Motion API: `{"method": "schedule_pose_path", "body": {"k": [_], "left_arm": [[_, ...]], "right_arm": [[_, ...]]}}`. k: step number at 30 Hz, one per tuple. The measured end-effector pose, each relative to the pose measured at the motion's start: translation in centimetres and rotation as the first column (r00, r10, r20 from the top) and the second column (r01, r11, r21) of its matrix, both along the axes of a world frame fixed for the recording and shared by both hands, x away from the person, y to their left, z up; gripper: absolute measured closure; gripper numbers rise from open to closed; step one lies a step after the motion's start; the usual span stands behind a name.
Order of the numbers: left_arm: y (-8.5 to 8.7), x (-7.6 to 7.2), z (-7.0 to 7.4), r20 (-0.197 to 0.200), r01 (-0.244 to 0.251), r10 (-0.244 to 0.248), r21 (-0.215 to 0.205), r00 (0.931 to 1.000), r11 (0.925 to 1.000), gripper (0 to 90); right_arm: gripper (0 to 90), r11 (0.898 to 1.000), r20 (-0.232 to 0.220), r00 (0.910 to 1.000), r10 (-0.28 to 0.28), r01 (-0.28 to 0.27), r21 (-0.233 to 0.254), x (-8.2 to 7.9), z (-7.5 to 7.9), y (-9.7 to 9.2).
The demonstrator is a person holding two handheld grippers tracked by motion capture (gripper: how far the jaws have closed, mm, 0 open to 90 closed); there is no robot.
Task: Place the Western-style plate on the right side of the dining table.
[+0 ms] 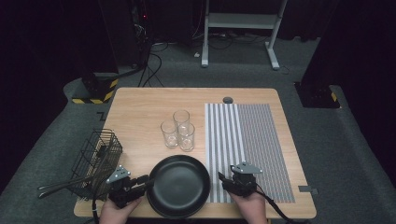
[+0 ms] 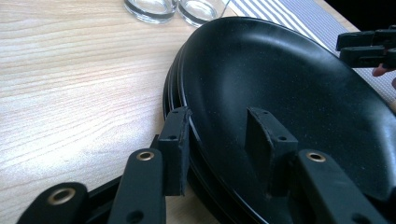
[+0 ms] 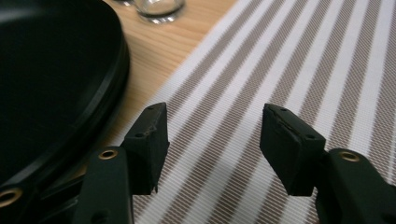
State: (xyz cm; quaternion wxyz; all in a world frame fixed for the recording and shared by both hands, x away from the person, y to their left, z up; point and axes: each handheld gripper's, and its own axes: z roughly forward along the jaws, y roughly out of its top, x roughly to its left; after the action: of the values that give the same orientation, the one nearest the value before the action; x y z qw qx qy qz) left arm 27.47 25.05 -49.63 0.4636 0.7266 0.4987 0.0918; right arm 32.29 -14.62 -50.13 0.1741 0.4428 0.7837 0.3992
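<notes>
A stack of black plates (image 1: 180, 186) lies at the table's front edge, between my two hands. My left gripper (image 1: 144, 179) reaches in from the left. In the left gripper view its jaws straddle the stack's rim (image 2: 187, 93): one pad (image 2: 175, 140) is outside the rim, the other (image 2: 266, 135) is over the top plate's inner face, and a wide gap separates them. My right gripper (image 1: 223, 179) stands open over the striped placemat (image 3: 289, 60), just right of the plates (image 3: 51, 70), with nothing between its fingers.
Three clear glasses (image 1: 177, 128) stand close together behind the plates. A black wire basket (image 1: 95, 156) holding utensils sits at the table's left edge. The placemat (image 1: 252, 140) covers the right half of the table. A small round grommet (image 1: 227, 100) is at the far edge.
</notes>
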Motion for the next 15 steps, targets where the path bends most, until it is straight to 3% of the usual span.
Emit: {"method": "schedule_pose_path", "body": {"k": [5, 11, 15], "left_arm": [[0.2, -0.1, -0.2, 0.005, -0.004, 0.005, -0.028, 1.0000, 0.9996, 60.1], [0.4, -0.1, -0.4, 0.000, -0.010, 0.010, -0.058, 0.9999, 0.9983, 60.2], [0.3, -0.2, -0.5, 0.010, -0.013, 0.014, -0.050, 0.9999, 0.9987, 60.3]], "right_arm": [[46.5, 0.997, -0.017, 0.9988, 0.046, -0.045, 0.070, -0.4, 1.1, 0.8], [46.3, 0.992, -0.031, 0.9968, 0.074, -0.070, 0.107, -0.7, 1.4, 1.5], [48.3, 0.985, -0.057, 0.9922, 0.110, -0.102, 0.139, -0.7, 1.3, 2.0]]}}
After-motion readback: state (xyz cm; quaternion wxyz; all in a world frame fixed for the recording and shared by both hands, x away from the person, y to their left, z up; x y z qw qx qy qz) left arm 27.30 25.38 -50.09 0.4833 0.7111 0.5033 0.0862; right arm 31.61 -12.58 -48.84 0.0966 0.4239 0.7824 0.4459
